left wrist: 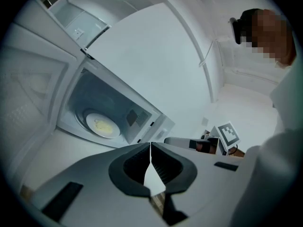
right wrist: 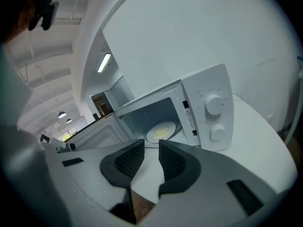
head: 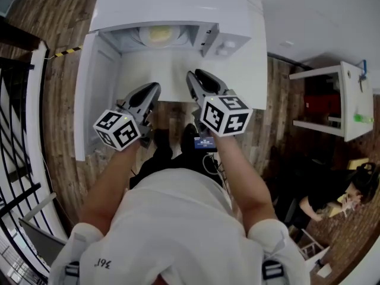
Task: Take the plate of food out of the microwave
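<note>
Our left gripper (left wrist: 150, 145) is pressed together and empty; the right gripper (right wrist: 151, 143) is slightly spread, also empty. We see the plate (head: 159, 34) inside the open microwave (head: 228, 40) at the tabletop's (head: 172, 76) far edge. We should probably spread both wider, pinch opposite rims and draw it out level.

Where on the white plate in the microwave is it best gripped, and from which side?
The near rim of the round white plate of yellow food, entered straight through the open front of the white microwave. The plate lies flat, food in its middle, rim bare; walls block the other sides. The right hand-held gripper, jaws apart, probably suits.
</note>
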